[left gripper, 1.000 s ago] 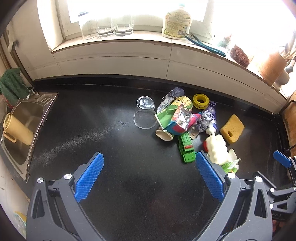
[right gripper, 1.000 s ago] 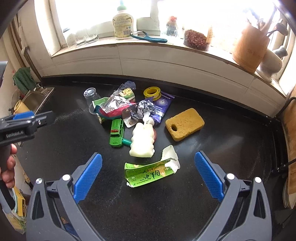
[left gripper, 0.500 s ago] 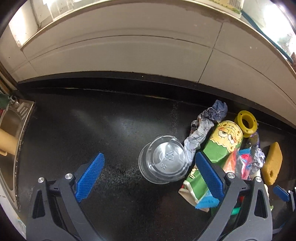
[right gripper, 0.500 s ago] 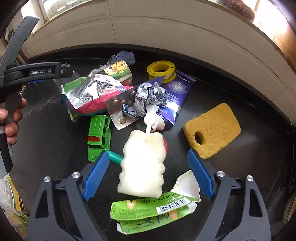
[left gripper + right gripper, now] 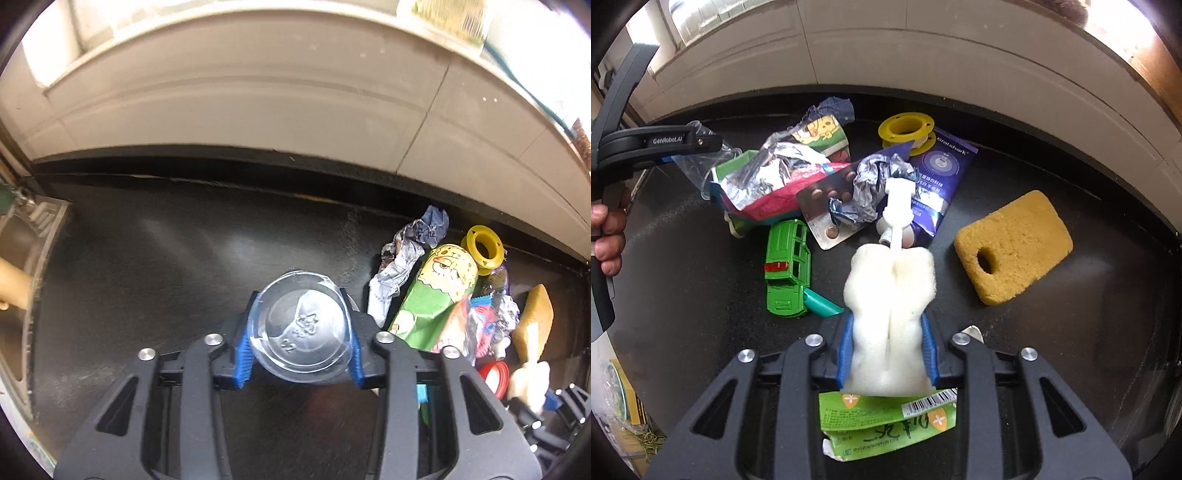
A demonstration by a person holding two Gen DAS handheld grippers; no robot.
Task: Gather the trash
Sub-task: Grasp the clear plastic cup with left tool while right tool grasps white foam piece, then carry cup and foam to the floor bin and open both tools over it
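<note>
Left wrist view: your left gripper clenches the plastic cup; squeeze harder and it buckles, while your right gripper grasps the foam brush, the green carton at six o'clock.

Clear plastic cup; white foam brush; green toy truck; yellow sponge; yellow spool; purple tube; green carton; countertop was black.

Clear plastic cup and white sponge brush, both clamped.
</note>
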